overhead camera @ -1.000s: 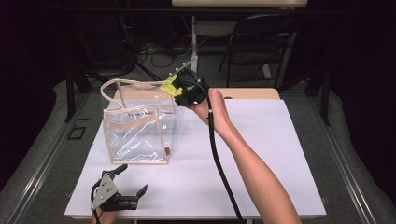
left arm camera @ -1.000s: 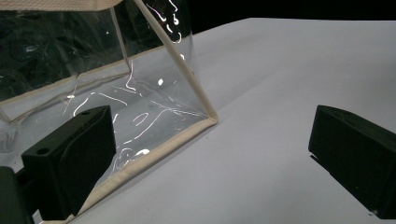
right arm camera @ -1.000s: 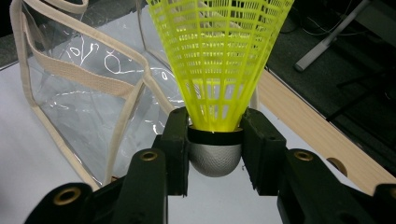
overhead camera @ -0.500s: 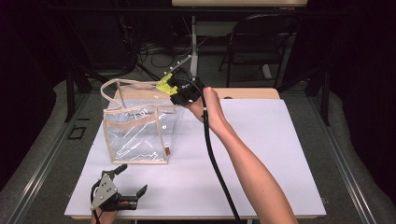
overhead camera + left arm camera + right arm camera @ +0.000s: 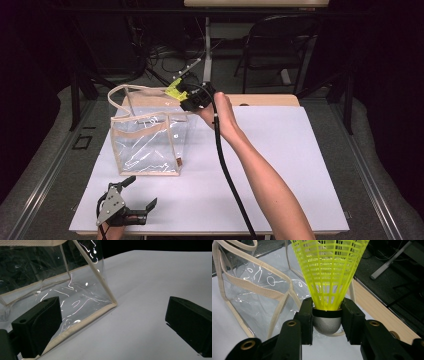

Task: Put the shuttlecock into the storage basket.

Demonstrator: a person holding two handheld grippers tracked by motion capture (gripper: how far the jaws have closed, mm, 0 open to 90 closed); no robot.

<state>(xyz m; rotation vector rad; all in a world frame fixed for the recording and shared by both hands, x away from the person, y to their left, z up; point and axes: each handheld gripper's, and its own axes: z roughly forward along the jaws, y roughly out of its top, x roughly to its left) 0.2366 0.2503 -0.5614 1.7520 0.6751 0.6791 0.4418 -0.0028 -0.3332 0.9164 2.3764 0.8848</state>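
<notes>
A yellow plastic-mesh shuttlecock (image 5: 329, 272) with a rounded grey cork and a black band is clenched at its base by the right tongs (image 5: 327, 317), above the far right corner of a clear, glossy vinyl bag (image 5: 149, 142) trimmed in cream webbing. The bag stands boxy on the white desk (image 5: 300, 165). The skirt's top is cut off in the right gripper view. The left tongs (image 5: 141, 199) rest released at the near left. Since a second ago, the shuttlecock has shifted slightly left and farther.

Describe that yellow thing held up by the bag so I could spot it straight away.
Start at the white table and find the clear bag with beige trim standing on its left half. At the bag's far right corner, the right gripper pinches a shuttlecock. It alone is bright yellow: a netted plastic skirt flaring from a grey rounded base.
</notes>
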